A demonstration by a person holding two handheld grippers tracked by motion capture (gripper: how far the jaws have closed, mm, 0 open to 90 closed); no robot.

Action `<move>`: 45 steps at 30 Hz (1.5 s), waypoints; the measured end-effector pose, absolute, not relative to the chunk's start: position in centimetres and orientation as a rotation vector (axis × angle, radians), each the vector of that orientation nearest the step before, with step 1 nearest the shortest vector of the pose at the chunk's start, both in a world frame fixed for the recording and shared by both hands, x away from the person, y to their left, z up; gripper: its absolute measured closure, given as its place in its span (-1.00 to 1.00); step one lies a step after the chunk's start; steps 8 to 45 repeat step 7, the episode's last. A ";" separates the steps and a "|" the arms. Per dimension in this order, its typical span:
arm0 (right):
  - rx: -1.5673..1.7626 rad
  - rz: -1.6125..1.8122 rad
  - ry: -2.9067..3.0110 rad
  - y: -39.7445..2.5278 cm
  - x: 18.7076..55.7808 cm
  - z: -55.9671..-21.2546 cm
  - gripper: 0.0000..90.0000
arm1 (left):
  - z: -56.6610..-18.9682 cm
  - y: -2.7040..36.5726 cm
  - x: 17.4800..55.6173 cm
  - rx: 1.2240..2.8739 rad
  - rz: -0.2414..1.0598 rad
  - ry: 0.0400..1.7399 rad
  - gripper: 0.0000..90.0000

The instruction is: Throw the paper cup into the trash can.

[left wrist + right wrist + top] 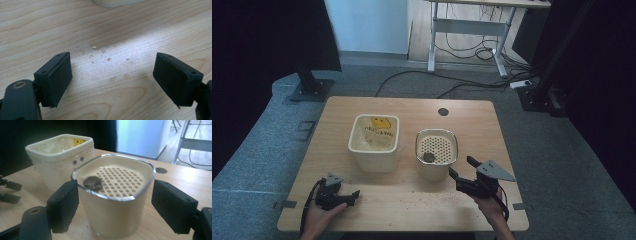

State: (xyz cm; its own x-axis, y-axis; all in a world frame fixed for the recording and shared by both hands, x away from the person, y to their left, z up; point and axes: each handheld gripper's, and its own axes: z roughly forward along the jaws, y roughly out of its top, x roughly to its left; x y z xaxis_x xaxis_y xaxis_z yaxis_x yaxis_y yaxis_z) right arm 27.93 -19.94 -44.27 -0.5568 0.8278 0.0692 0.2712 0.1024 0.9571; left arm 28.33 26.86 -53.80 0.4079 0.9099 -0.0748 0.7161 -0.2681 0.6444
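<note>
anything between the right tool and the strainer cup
Nothing; in the right gripper view the strainer cup already sits between the open jaws of the right tool, with a small gap each side.

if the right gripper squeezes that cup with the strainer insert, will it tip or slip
The cup looks rigid, so probably no flexing. Its smooth glossy wall may slip between the open right gripper jaws. It is taller than wide, so a high push might tip it.

Cream strainer cup [117, 215] with dark lump [93, 182] on its perforated insert, flanked by the open right claw [115, 205], on the table [180, 177].
</note>
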 end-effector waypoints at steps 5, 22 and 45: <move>1.122 1.448 1.883 -21.4 27.6 -45.6 -0.51 | -53.8 26.7 28.4 2.063 0.420 1.377 -0.65; 1.136 1.446 1.878 -21.6 27.7 -46.0 -0.51 | -53.8 26.7 28.5 2.064 0.421 1.377 -0.65; 1.136 1.446 1.878 -21.6 27.7 -46.0 -0.51 | -53.8 26.7 28.5 2.064 0.421 1.377 -0.65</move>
